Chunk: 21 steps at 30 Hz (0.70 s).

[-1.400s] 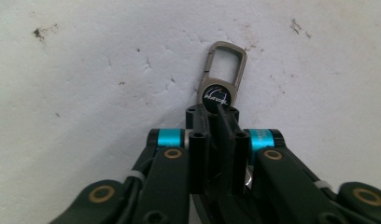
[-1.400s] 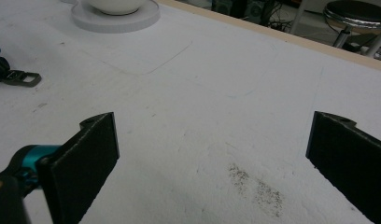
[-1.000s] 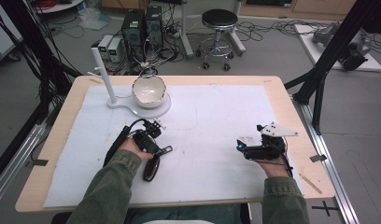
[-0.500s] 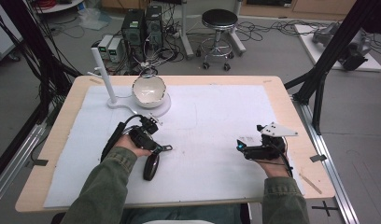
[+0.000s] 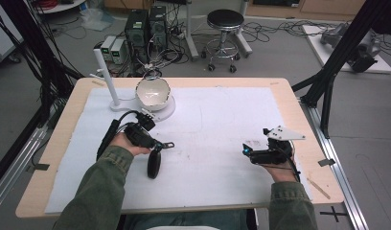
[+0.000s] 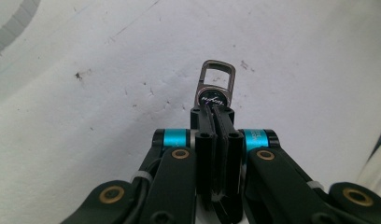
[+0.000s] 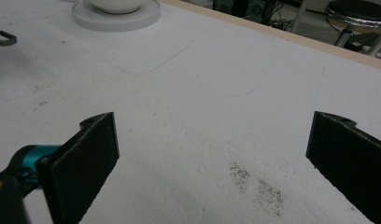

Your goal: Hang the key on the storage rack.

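My left claw [image 6: 215, 116] pinches the key fob [image 5: 154, 164] by its stiff metal clip; light, dangling body. Right claw [image 7: 212, 154] gapes empty.

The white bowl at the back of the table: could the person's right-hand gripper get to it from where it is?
Probably yes. The right gripper is open, and bare white mat lies between it and the white bowl; the left gripper, clamped on a key fob, sits off to the side.

Key fob [image 6: 215, 95] mostly behind fingers [image 6: 203, 154]
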Each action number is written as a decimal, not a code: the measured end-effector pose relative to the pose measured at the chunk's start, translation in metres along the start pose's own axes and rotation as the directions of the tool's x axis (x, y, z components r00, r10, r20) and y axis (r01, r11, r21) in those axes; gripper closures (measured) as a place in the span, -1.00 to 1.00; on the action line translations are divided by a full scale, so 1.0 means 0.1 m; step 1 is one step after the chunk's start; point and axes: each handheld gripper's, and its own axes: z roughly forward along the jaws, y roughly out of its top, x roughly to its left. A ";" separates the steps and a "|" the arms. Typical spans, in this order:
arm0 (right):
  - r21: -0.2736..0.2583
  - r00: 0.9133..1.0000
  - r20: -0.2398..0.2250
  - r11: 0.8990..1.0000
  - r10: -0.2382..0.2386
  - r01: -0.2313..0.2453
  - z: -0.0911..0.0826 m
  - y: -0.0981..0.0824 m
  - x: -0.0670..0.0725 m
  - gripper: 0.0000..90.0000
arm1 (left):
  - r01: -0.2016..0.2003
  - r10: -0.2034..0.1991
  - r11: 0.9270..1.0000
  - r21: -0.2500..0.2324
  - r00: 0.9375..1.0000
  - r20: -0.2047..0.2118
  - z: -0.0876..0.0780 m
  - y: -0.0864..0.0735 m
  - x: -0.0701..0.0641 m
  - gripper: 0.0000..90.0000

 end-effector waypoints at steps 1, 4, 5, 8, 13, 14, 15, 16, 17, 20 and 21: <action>0.000 1.000 0.000 1.000 -0.001 0.001 0.00 0.00 0.00 -0.97 | -0.004 0.004 1.000 0.001 1.000 -0.003 -0.02 0.01 0.00 0.94; 0.003 1.000 0.000 1.000 0.004 -0.004 0.00 0.00 0.00 -0.97 | -0.012 0.012 1.000 -0.009 1.000 -0.017 -0.12 0.05 0.01 0.94; 0.003 1.000 0.000 1.000 0.002 -0.002 0.00 0.00 0.00 -0.97 | -0.022 0.022 1.000 -0.009 1.000 -0.019 -0.15 0.06 0.02 0.94; 0.003 1.000 0.000 1.000 0.004 -0.004 0.01 -0.01 -0.01 -0.97 | -0.021 0.020 1.000 -0.019 0.999 -0.034 -0.27 0.09 0.06 0.94; 0.008 1.000 -0.003 1.000 0.009 -0.009 0.01 -0.02 -0.01 -0.97 | -0.019 0.016 0.999 -0.047 0.998 -0.064 -0.49 0.14 0.17 0.94; 0.008 1.000 -0.005 1.000 0.011 -0.011 0.01 -0.02 -0.01 -0.97 | -0.018 0.014 0.998 -0.055 0.997 -0.072 -0.52 0.14 0.18 0.94; 0.011 1.000 -0.009 1.000 0.010 -0.010 0.01 -0.02 -0.01 -0.97 | -0.018 0.014 0.998 -0.055 0.997 -0.073 -0.55 0.14 0.20 0.94; 0.013 1.000 -0.009 1.000 0.009 -0.009 0.01 -0.02 -0.01 -0.97 | -0.019 0.014 0.998 -0.061 0.997 -0.078 -0.58 0.14 0.21 0.94; 0.013 1.000 -0.009 1.000 0.008 -0.008 0.02 -0.02 -0.01 -0.97 | -0.017 0.012 0.998 -0.065 0.997 -0.079 -0.60 0.15 0.23 0.94; 0.020 1.000 -0.011 1.000 0.008 -0.008 0.03 -0.03 -0.01 -0.97 | -0.011 0.005 0.997 -0.075 0.996 -0.087 -0.66 0.15 0.28 0.94; 0.021 1.000 -0.012 1.000 0.011 -0.011 0.03 -0.03 -0.01 -0.97 | -0.009 0.002 0.997 -0.075 0.996 -0.089 -0.69 0.15 0.30 0.94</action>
